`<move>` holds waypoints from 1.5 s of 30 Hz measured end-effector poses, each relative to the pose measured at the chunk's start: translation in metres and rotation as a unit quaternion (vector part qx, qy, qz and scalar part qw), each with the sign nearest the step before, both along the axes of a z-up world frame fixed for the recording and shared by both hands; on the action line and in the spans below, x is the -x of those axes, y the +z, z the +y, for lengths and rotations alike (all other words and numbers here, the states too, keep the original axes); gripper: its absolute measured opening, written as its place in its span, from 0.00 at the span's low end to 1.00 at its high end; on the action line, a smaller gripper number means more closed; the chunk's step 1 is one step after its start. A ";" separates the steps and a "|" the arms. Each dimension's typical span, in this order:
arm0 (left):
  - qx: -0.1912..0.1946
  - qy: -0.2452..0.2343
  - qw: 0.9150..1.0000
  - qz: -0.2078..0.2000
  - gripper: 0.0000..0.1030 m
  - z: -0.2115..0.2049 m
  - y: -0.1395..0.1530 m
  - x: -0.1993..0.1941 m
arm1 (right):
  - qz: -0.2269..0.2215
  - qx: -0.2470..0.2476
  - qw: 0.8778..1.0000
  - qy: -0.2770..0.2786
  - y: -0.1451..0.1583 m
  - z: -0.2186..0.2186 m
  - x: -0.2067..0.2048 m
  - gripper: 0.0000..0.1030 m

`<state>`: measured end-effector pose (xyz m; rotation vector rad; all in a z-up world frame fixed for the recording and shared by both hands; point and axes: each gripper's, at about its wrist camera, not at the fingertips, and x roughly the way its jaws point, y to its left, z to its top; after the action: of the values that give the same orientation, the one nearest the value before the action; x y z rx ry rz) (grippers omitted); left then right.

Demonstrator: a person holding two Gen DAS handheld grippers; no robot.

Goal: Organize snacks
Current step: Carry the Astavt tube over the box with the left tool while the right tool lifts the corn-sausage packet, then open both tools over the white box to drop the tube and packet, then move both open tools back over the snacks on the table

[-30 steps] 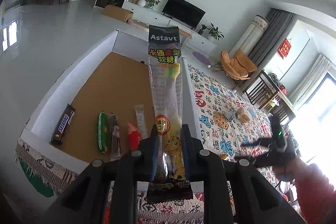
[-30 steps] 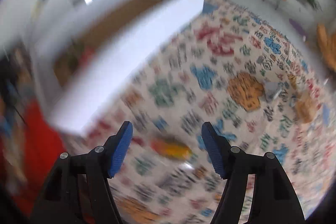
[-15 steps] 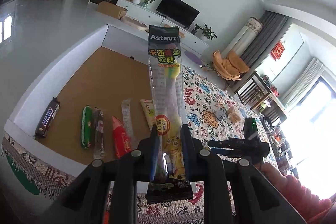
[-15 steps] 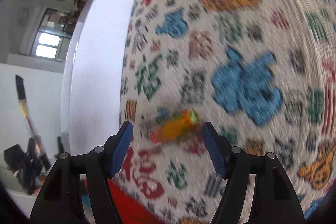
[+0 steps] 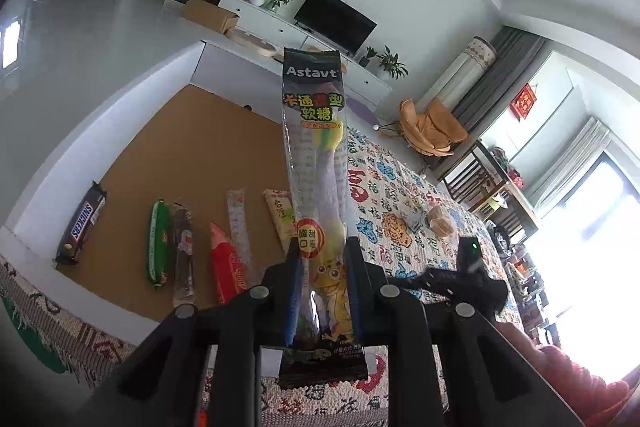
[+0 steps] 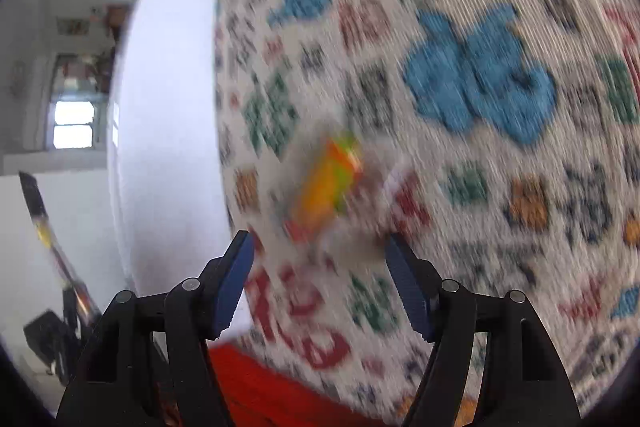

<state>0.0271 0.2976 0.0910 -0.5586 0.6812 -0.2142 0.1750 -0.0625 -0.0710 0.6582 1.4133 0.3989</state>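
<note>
Two sets of fingers: left gripper clenched on upright gummy candy pack, snack row in box beyond; right gripper spread wide, released, blurred orange snack just ahead on patterned cloth.

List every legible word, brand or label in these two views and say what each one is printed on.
"Astavt": top of the long candy packet held in the left tongs.
"卡通造型软糖": same packet, below the brand; third character partly obscured.
"酸甜口感": its round red badge.
"SNICKERS": brown bar in the tray.
Other wrappers: too small.
Right wrist view: blurred, nothing readable.
</note>
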 end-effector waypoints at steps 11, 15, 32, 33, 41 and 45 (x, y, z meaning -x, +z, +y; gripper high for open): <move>-0.005 0.007 1.000 0.005 0.19 0.000 -0.004 0.000 | -0.155 0.270 0.931 0.188 0.021 0.092 -0.005 0.26; -0.008 0.007 1.000 0.008 0.19 -0.001 -0.003 -0.002 | -0.141 0.192 0.956 0.168 0.033 0.064 -0.009 0.22; -0.161 0.148 0.975 0.044 0.84 0.038 0.015 -0.029 | -0.376 0.056 0.908 0.176 0.232 0.167 0.015 0.61; -0.157 0.143 0.976 0.038 0.84 0.033 0.019 -0.026 | -0.390 0.063 0.903 0.167 0.234 0.152 0.018 0.65; -0.122 -0.037 0.992 -0.005 0.97 -0.115 0.030 -0.026 | -0.384 0.341 0.850 0.116 0.096 0.008 0.032 0.74; -0.115 -0.130 0.984 0.028 0.98 -0.220 -0.006 -0.060 | -0.301 0.394 0.867 0.043 0.029 -0.086 0.027 0.74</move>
<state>0.0873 0.0775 0.0849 -0.2536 0.8221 -0.3589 0.1479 -0.1486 -0.0425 -0.2035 0.8757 0.0491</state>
